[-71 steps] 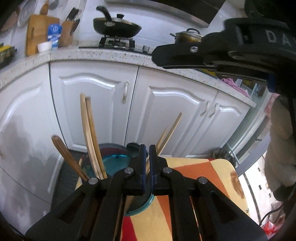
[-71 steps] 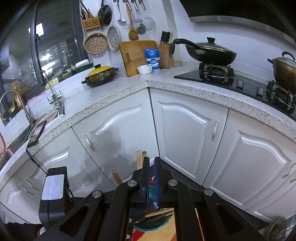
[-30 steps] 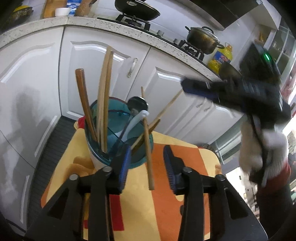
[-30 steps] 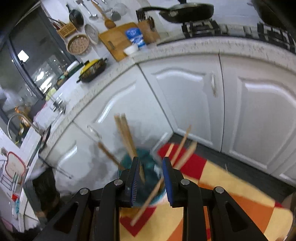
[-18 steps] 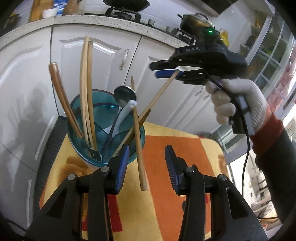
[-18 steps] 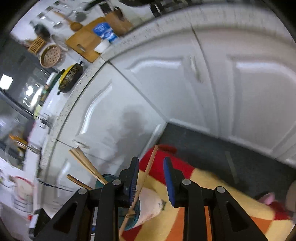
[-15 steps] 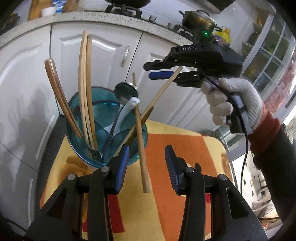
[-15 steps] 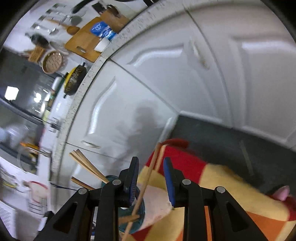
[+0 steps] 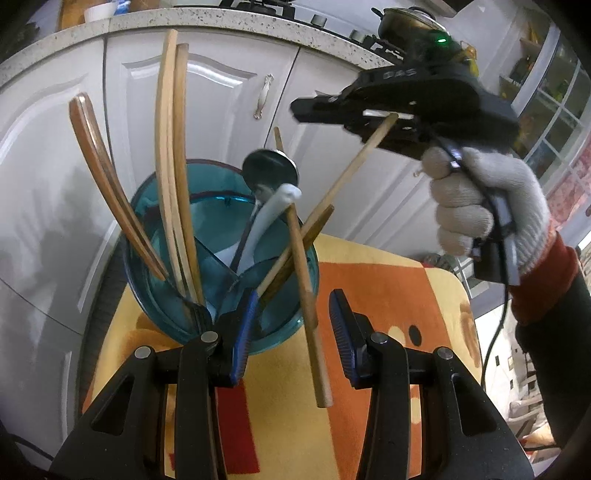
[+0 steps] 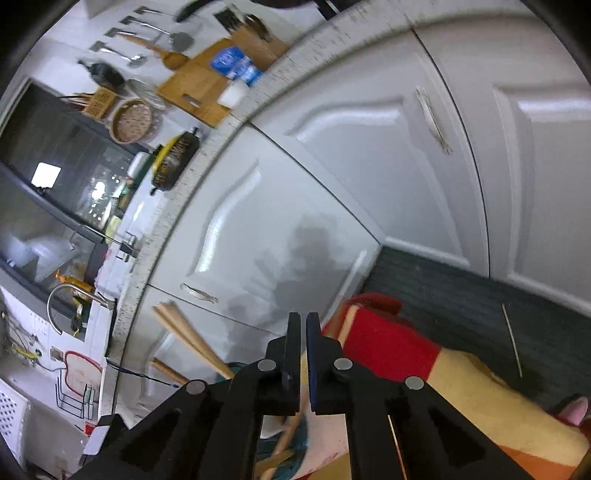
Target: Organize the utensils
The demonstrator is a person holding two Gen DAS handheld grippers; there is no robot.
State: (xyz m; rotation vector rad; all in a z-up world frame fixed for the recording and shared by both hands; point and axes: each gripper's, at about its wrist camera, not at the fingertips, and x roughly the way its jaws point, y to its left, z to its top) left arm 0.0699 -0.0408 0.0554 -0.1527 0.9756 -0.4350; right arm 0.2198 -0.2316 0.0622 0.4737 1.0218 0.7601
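A teal divided utensil holder (image 9: 155, 258) stands on an orange and yellow cloth (image 9: 388, 295). It holds wooden chopsticks (image 9: 170, 147), a brown wooden utensil (image 9: 107, 177), a metal spoon (image 9: 271, 171) and a white spoon (image 9: 273, 214). My left gripper (image 9: 291, 332) is open just in front of the holder, with a wooden chopstick (image 9: 308, 302) leaning out between its fingers. My right gripper (image 10: 300, 358) is shut on the top end of a long chopstick (image 9: 343, 181) that slants out of the holder; it also shows in the left wrist view (image 9: 369, 114).
White cabinet doors (image 9: 221, 92) and a speckled counter (image 9: 184, 18) stand behind the holder. The right wrist view shows a cutting board (image 10: 199, 85), a faucet (image 10: 70, 295) and a dark floor mat (image 10: 461, 295).
My right gripper has closed on the top of the slanted chopstick. My left gripper has stayed open in front of the holder.
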